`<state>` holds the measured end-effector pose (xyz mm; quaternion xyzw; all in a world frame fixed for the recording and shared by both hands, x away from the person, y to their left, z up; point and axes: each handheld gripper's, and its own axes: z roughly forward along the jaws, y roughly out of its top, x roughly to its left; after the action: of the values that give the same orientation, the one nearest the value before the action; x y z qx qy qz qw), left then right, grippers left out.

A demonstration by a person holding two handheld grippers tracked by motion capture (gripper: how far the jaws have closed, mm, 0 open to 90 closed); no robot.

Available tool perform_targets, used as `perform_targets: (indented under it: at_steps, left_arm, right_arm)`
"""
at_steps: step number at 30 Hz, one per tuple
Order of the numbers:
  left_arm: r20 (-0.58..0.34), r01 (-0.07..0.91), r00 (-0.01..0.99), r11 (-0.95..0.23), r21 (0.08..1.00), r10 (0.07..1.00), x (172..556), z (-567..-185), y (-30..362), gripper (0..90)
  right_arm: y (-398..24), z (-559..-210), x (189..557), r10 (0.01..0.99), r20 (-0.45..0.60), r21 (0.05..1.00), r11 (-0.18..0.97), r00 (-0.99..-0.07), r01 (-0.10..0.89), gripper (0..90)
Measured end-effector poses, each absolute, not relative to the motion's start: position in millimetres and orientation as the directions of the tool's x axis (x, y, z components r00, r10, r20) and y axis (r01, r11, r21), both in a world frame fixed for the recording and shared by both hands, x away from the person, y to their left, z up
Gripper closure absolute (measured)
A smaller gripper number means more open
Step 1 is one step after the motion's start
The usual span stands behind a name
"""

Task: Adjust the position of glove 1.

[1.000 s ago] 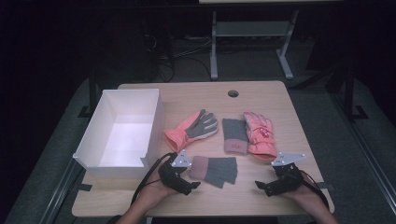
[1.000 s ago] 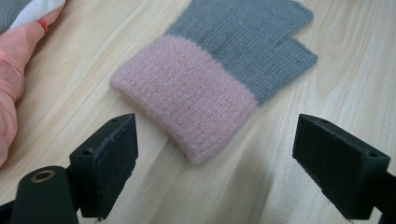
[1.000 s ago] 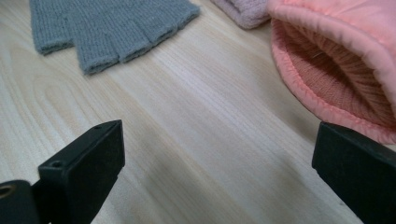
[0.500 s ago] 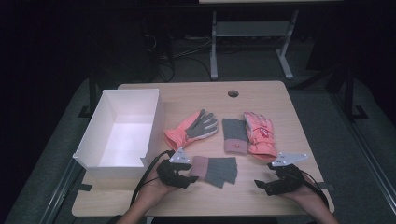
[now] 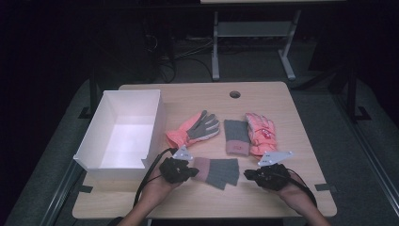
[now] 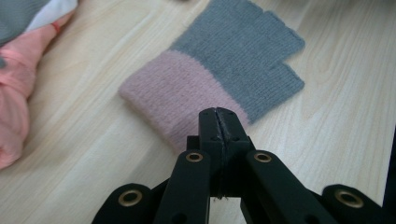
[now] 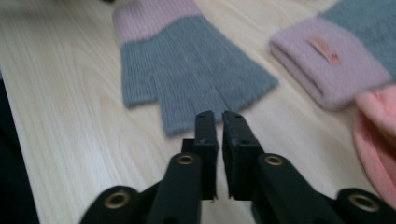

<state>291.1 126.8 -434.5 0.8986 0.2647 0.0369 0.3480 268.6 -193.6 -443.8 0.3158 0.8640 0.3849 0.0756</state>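
Flat grey-and-pink knitted fingerless glove lay between the grippers. Left gripper, jaws just closed together, empty, at its pink cuff; right gripper, jaws nearly together, empty, short of its fingers. White rectangular cardboard box held nothing; all packing remained.

A white box is sitting open at the table's left side. Two orange gloves are lying mid-table — one just right of the box, the other further right, touching a second grey-and-pink knitted mitt. A round hole is showing near the far edge.
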Motion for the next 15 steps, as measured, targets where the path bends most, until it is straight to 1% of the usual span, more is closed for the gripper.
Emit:
perform_targets:
  at_steps: [1,4,8,15]
  left_arm:
    - [-0.112,0.442,0.864,-0.634,0.634,0.491,292,-434,126,89.5]
    - [-0.117,0.446,0.863,-0.632,0.634,0.492,291,-436,123,89.5]
    - [-0.112,0.437,0.872,-0.653,0.619,0.476,290,-437,122,89.5]
    - [-0.12,0.448,0.868,-0.657,0.606,0.481,291,-442,120,89.5]
  right_arm:
    - [-192,-444,271,0.598,0.113,0.716,0.504,-0.793,0.482,89.4]
    - [-186,-445,277,0.597,0.113,0.713,0.508,-0.794,0.483,90.0]
    - [-178,-447,287,0.595,0.108,0.71,0.515,-0.797,0.48,90.0]
    - [-163,-453,307,0.592,0.093,0.7,0.532,-0.8,0.476,90.0]
